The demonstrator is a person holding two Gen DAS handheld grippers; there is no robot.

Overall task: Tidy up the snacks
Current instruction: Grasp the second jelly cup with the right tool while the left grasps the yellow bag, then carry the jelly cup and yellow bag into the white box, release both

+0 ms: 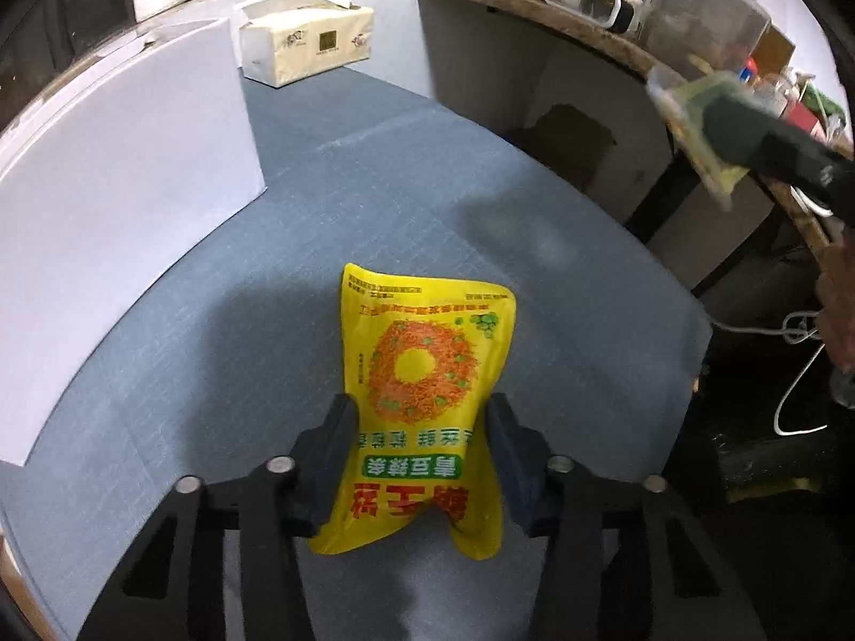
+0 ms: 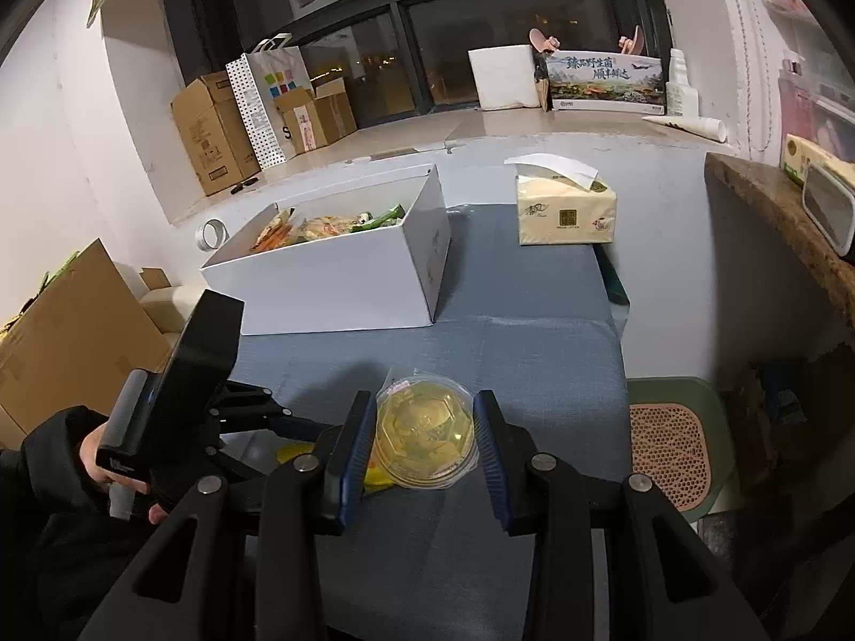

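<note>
So the left tool [image 1: 422, 459] is clamped on a yellow snack bag [image 1: 422, 374], one finger pressing in from each side around the bag's middle, so the pack is pinched into a waist there. The bag sticks out forward from the tool and sits over the blue-grey surface [image 1: 214, 352]; can't tell if its far end touches the cloth or hangs just above it. In the right wrist view you can see the person's left hand [image 2: 115, 467] wrapped around that tool's handle, sleeve pulled down to the wrist, tool angled down toward the surface.

The right tool [image 2: 422, 443] has a round gold-coloured snack in clear wrap [image 2: 425, 435] squeezed between its blue pads [image 2: 489, 443], both pads touching its edges. It's held above the near end of the surface, and a bit of the yellow bag peeks out beside it on the left.

The white box [image 2: 331, 280] stands further back on the left part of the surface, lid up, with a pile of packets inside. A tissue pack [image 2: 566, 213] sits at the far right end, well apart from the box.
</note>
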